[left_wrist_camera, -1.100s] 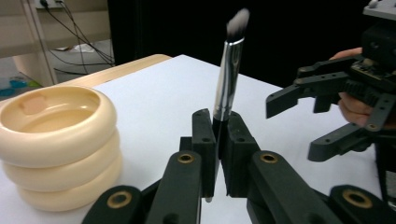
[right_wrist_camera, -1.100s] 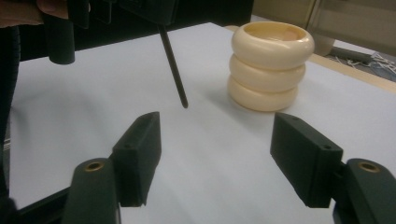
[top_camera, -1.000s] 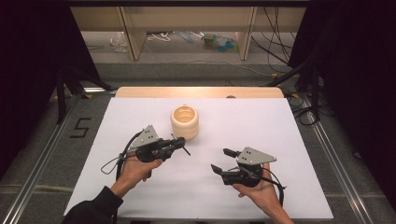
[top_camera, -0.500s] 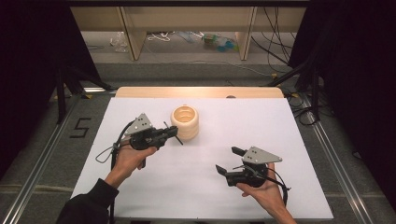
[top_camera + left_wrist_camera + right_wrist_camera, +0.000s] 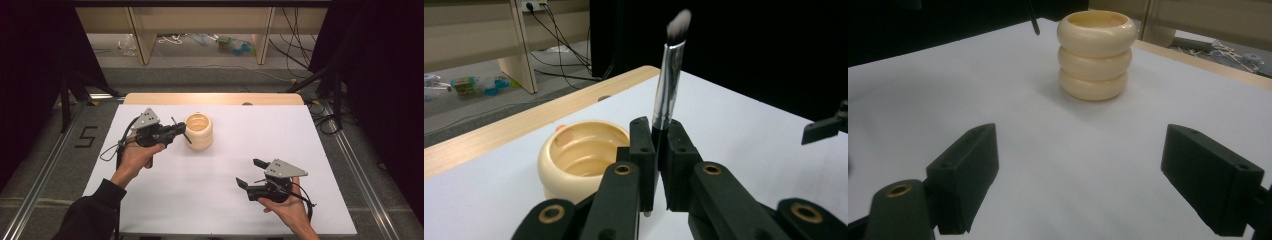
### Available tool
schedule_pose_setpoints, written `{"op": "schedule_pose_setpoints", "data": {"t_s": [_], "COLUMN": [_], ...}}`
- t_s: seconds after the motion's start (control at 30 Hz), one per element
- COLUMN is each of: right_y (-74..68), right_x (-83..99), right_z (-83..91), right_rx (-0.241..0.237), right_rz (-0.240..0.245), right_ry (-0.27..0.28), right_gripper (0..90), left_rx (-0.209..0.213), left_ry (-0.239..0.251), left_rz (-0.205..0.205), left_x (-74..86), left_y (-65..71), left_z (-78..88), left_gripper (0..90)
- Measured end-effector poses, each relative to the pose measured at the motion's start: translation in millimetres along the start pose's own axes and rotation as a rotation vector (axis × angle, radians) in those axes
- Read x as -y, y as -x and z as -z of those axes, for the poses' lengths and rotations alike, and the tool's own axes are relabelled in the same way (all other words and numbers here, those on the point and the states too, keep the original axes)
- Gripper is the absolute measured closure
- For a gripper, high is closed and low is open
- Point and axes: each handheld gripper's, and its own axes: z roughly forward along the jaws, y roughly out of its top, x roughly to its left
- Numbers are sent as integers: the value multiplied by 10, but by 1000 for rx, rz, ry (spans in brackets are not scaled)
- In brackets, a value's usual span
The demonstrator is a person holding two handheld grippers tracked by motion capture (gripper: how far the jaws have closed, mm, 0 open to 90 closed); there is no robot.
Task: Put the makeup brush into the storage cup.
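Your left gripper (image 5: 179,131) and right gripper (image 5: 251,173) are both black, each topped with a grey 3-cornered plate and trailing a thin black cable. Up close, each has 2 blocky black jaws with small screw holes, on arms pinned with brass-coloured rivets. You wear a dark sleeve (image 5: 92,210) on your left arm.

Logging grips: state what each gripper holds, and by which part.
The left gripper is shut on a makeup brush, clamped at its dark handle below the metal ferrule, bristles up. The right gripper is open, holding nothing.
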Motion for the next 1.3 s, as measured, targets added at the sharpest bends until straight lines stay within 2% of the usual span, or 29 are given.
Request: {"op": "schedule_pose_setpoints", "data": {"t_s": [0.17,0.2,0.33,0.5,0.57,0.6,0.7,1.0,1.03,1.3], "right_y": [1,3,4,3,-9,0,-2,4,-1,-3], "right_x": [15,24,24,23,23,22,24,32,35,40], "right_z": [27,13,12,17,20,17,14,3,-9,-22], "right_rx": [6,-1,-2,-8,-15,-8,-9,-12,-18,-21], "right_rz": [-4,-7,-10,-9,-23,-8,-10,-14,-23,-17], "right_ry": [-17,1,6,3,-8,0,-1,-4,10,15], "right_gripper": [163,163,164,165,165,165,165,166,166,167], "left_rx": [-10,-11,-20,-23,-29,-32,-35,-50,-50,-54], "left_ry": [0,-8,-14,-27,-33,-37,-35,-50,-49,-83], "left_rz": [7,-3,-9,-19,-21,-24,-22,-18,-17,-32], "left_x": [-96,-119,-197,-272,-295,-309,-348,-427,-433,-459], "left_y": [-42,-50,-68,-84,-96,-108,-140,-204,-203,-200], "left_z": [-39,-47,-95,-151,-173,-186,-207,-306,-322,-463], "left_gripper": [850,850,850,850,850,850,850,850,850,850]}}
